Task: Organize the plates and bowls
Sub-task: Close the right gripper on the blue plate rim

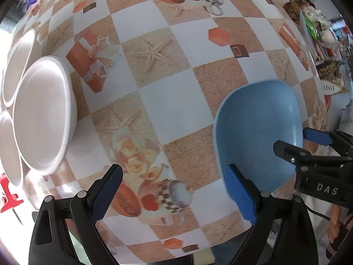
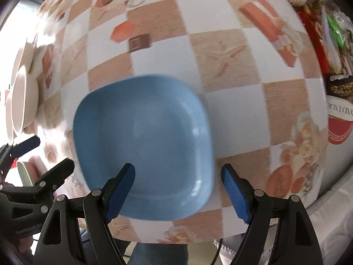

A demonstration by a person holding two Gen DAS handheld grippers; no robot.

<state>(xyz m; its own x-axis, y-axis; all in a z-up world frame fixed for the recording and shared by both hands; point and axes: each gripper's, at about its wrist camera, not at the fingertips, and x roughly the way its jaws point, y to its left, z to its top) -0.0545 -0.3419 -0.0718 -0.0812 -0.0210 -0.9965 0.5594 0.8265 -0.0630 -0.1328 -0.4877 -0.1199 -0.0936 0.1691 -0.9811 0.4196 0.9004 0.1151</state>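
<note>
A blue square plate [image 2: 143, 145] lies flat on the patterned tablecloth near the table's front edge; it also shows in the left wrist view [image 1: 258, 137]. My right gripper [image 2: 178, 190] is open, its jaws over the plate's near right part, one finger above the plate and one beyond its right rim. It shows from the side in the left wrist view [image 1: 304, 141]. My left gripper [image 1: 174, 190] is open and empty above bare cloth, left of the plate. White bowls [image 1: 42, 114] stand at the far left; they also show in the right wrist view [image 2: 22, 101].
Jars, packets and boxes [image 1: 308, 17] crowd the table's right side, also in the right wrist view [image 2: 331, 44]. A red object [image 1: 8, 196] lies by the white bowls. The table's front edge [image 2: 198, 240] is just below the plate.
</note>
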